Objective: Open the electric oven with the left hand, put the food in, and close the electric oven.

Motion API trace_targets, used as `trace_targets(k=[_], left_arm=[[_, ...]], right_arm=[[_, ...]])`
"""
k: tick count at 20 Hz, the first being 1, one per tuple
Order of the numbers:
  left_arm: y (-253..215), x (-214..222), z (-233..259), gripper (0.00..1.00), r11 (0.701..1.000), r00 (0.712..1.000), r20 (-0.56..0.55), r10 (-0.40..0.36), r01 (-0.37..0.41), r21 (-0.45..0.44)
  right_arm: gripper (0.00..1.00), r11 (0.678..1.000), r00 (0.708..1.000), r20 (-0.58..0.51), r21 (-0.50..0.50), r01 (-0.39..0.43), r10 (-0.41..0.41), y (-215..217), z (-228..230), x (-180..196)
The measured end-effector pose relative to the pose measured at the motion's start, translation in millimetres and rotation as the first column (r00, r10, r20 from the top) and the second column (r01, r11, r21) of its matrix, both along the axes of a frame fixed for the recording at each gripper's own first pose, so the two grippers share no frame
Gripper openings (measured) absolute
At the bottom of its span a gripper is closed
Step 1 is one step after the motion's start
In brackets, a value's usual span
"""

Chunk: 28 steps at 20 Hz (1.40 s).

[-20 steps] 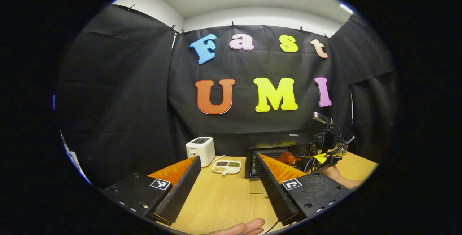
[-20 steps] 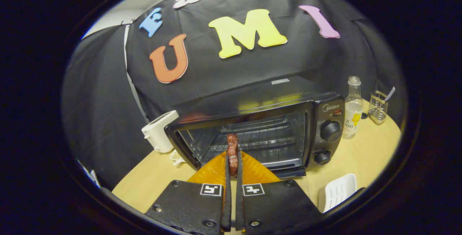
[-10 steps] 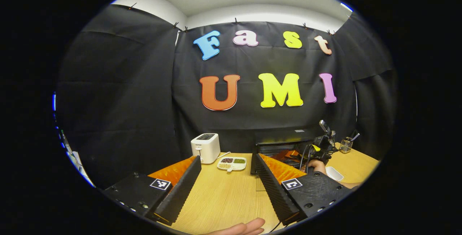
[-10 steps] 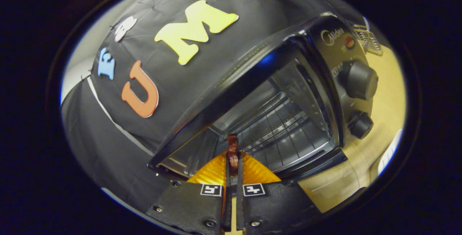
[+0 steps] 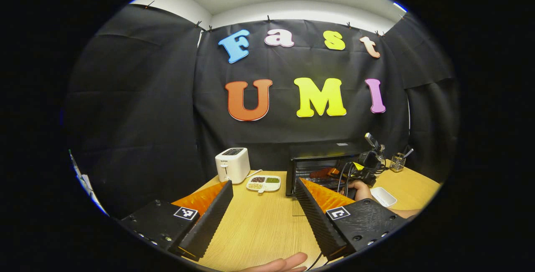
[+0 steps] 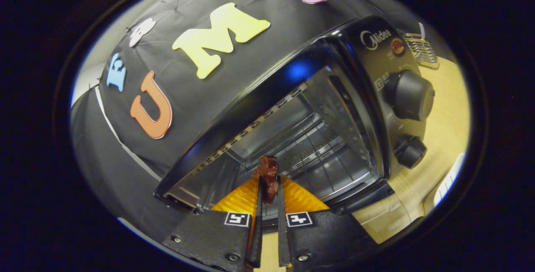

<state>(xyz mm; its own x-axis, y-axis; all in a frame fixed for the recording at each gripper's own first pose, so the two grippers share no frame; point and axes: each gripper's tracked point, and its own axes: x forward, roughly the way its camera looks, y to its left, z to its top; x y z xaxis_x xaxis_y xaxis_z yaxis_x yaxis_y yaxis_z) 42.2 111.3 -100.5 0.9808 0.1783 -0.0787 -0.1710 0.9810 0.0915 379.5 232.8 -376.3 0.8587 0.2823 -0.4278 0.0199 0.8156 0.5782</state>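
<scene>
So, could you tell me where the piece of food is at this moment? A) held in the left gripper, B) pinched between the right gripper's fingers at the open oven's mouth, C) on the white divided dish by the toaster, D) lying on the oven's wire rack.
B: in the right gripper view the right gripper pinches the dark reddish food between its fingers, just in front of the open oven and its wire rack.
</scene>
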Motion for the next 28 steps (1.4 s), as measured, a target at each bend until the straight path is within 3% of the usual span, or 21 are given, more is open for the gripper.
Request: trace_targets(k=[3,4,5,6,8,9,14,18,19,21,23,28], left_arm=[[1.2,-2.8,-0.9,0.96,1.000,1.000,-0.009,0.003,-0.003,-0.001],[2.1,-4.8,-1.0,0.95,1.000,1.000,-0.009,0.006,-0.006,0.002],[0.9,-5.4,-0.7,0.95,1.000,1.000,-0.008,0.005,-0.005,0.005],[-0.9,-6.2,-0.1,0.96,1.000,1.000,-0.007,0.002,-0.002,0.004],[-6.3,-9.7,1.7,0.95,1.000,1.000,-0.005,-0.011,0.011,-0.004],[-8.5,-11.2,1.7,0.95,1.000,1.000,-0.004,-0.019,0.019,-0.008],[-25.0,-20.8,7.7,0.95,0.998,0.998,0.010,-0.060,0.060,-0.026],[-26.4,-14.4,11.3,0.95,0.998,0.997,0.047,-0.058,0.059,-0.008],[-28.0,-9.9,7.5,0.95,0.998,0.997,0.042,-0.061,0.061,-0.013],[-36.7,-1.1,-3.6,0.95,0.995,0.996,0.026,-0.087,0.089,-0.055],[-43.6,8.8,-16.3,0.96,0.988,0.993,-0.001,-0.117,0.116,-0.107],[-66.3,37.0,-44.3,0.94,0.976,0.983,-0.045,-0.179,0.172,-0.131]], right_arm=[[0.18,0.995,1.000,0.005,-0.103,0.015,-0.015,-12.5,-1.7,-2.6],[0.29,0.990,1.000,0.000,-0.138,0.018,-0.018,-16.3,-5.7,-2.4],[0.29,0.987,1.000,-0.004,-0.162,0.010,-0.011,-18.3,-5.8,-6.0],[0.41,0.985,1.000,-0.010,-0.171,0.000,-0.002,-20.3,-5.8,-8.6],[0.48,0.983,1.000,0.013,-0.186,-0.010,0.013,-23.8,0.1,-14.2],[0.61,0.980,1.000,0.029,-0.201,0.002,0.004,-30.8,4.7,-19.5],[0.72,0.966,0.995,0.096,-0.257,0.010,0.015,-49.0,36.1,-53.7],[0.77,0.965,0.983,0.167,-0.262,-0.029,0.074,-54.2,74.5,-94.3],[0.89,0.964,0.980,0.183,-0.263,-0.028,0.078,-57.8,82.7,-102.3],[0.98,0.965,0.970,0.227,-0.262,-0.021,0.083,-67.7,109.1,-122.3],[1.00,0.960,0.958,0.269,-0.279,-0.022,0.100,-75.5,133.0,-143.7],[1.00,0.940,0.925,0.360,-0.341,0.011,0.120,-101.9,198.3,-203.0]])
